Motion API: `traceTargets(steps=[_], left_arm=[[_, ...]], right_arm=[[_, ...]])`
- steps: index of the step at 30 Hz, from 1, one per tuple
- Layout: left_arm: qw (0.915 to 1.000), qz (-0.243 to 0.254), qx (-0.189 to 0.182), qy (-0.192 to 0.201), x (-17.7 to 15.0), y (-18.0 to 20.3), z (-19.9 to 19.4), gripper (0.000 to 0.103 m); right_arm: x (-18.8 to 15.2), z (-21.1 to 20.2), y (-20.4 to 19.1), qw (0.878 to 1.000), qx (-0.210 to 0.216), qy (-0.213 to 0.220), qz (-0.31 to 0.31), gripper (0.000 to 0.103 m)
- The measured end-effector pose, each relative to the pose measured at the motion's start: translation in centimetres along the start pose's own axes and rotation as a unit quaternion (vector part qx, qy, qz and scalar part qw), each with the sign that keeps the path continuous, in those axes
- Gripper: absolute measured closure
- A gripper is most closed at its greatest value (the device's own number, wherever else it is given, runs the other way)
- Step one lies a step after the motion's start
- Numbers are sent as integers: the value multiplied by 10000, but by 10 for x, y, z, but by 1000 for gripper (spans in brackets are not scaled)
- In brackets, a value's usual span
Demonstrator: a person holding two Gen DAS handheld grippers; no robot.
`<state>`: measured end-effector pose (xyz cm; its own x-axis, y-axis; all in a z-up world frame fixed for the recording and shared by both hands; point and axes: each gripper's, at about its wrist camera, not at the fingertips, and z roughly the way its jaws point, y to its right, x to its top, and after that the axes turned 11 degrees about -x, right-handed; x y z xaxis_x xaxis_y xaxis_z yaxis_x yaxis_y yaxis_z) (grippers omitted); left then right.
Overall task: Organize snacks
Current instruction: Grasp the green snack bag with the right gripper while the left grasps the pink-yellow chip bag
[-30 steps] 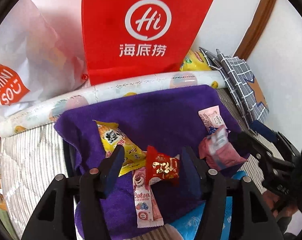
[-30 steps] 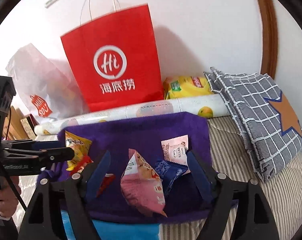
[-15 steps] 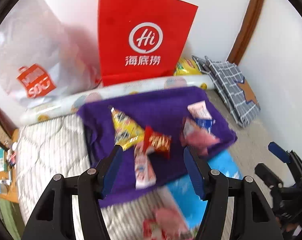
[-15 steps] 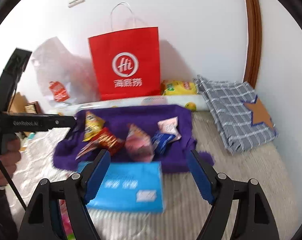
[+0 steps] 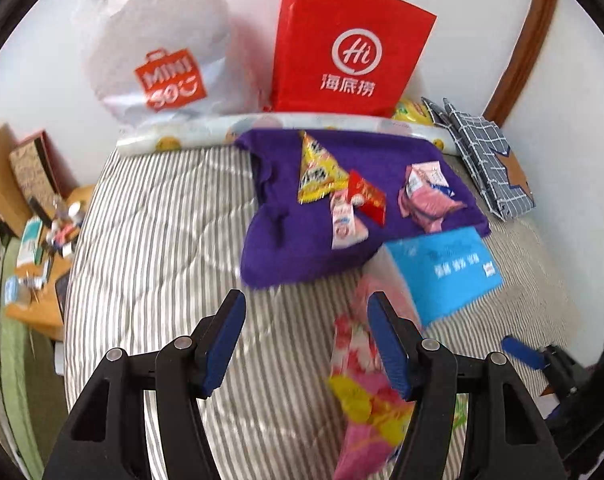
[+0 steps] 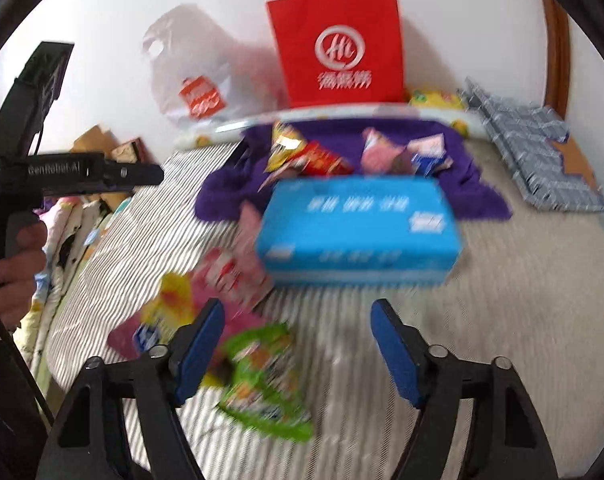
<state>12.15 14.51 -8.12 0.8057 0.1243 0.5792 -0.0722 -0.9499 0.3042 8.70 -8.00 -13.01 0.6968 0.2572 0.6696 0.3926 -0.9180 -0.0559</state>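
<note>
Left gripper [image 5: 306, 334] sits low in the left wrist view, jaws partly apart with nothing between them but striped bedding [image 5: 161, 240]. I see a long pink snack packet [image 5: 362, 380] at lower centre, just beside and partly behind the right-hand finger, its long axis running from the bottom of the frame up toward the blue box [image 5: 446, 268]; it is blurred, so I cannot tell whether the finger touches it. That box lies flat at centre right, its near corner beside the purple towel [image 5: 277, 248]. On the towel, upper centre, lie a yellow triangular packet [image 5: 318, 168] pointing up-frame, a red packet [image 5: 366, 196], a narrow pink-and-white stick packet [image 5: 344, 222] with its length running top to bottom, and a pink pouch [image 5: 426, 200]. A red paper bag [image 5: 350, 44] and a white plastic bag [image 5: 161, 48] stand against the wall; what they contain is hidden.

Right wrist view: the right gripper [image 6: 297, 340] is also part-open and has just been closing, with nothing clamped. A green snack packet [image 6: 265, 376] lies blurred at lower centre between the fingers, nearer the left-hand one, untouched by the pads as far as I can tell. The pink snack packet slants up toward the box. At far left my hand [image 6: 15, 276] holds the other gripper's handle.
</note>
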Motion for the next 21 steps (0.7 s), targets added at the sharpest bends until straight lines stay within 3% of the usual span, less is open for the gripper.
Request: traceTargets(steps=[6, 11, 21], left_arm=[[9999, 28, -86, -46, -26, -2, -10, 40], [9998, 100, -106, -99, -38, 1, -14, 40], [9945, 286, -862, -531, -67, 30, 17, 35]], right_arm=[[-23, 18, -20, 9994, -53, -322, -71, 47], [-32, 42, -25, 9978, -187, -639, -46, 64], [-24, 15, 14, 9976, -550, -308, 292, 65]])
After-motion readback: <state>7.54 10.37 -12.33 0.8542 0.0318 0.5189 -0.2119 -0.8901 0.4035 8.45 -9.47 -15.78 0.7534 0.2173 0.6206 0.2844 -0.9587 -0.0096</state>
